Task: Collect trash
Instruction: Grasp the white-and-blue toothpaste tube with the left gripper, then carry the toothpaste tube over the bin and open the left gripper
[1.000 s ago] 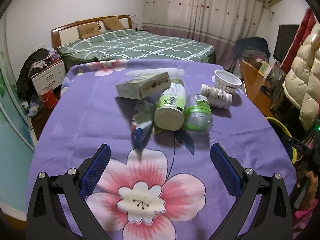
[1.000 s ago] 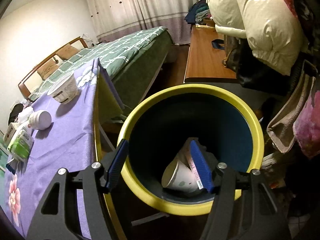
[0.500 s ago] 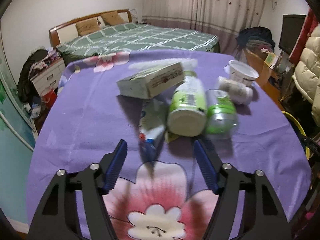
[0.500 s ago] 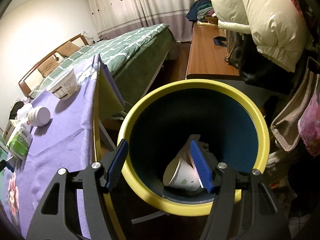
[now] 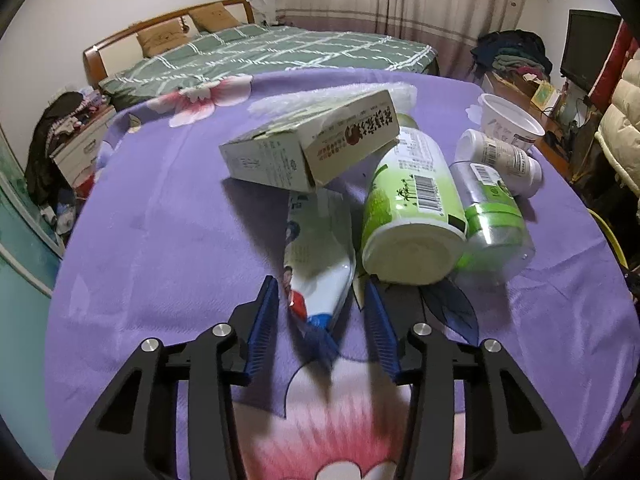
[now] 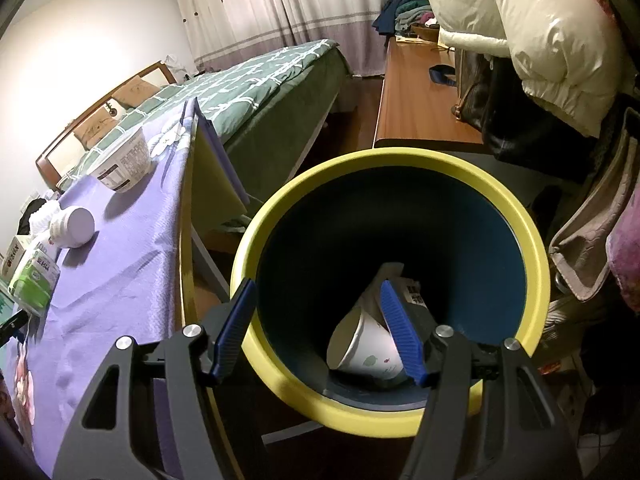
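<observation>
The step in hand looks like picking one piece of trash off the purple flowered cloth [image 5: 152, 216]: the flattened wrapper [image 5: 318, 264] lying at lower centre of the left wrist view. The left gripper [image 5: 324, 312] straddles its near end, and its jaws have just been closing with the wrapper between them; a sliver of gap shows on each side, so the blue pads do not yet seem to press it. To do this well, I would keep the tips low against the cloth, close squarely on the wrapper's narrow tail, and avoid pinching the cloth or nudging the white and green bottle [image 5: 412, 216] just to the right, which touches the wrapper's edge. The torn carton [image 5: 312, 144] rests partly over the wrapper's far end, so a slow draw toward the camera seems wise. The gripper points steeply down at the table.

In the right wrist view, the right gripper [image 6: 320, 328] hangs with jaws apart and empty over the yellow-rimmed bin [image 6: 532, 240] at centre, tilted down into it, where a paper cup [image 6: 364, 344] already lies.
</observation>
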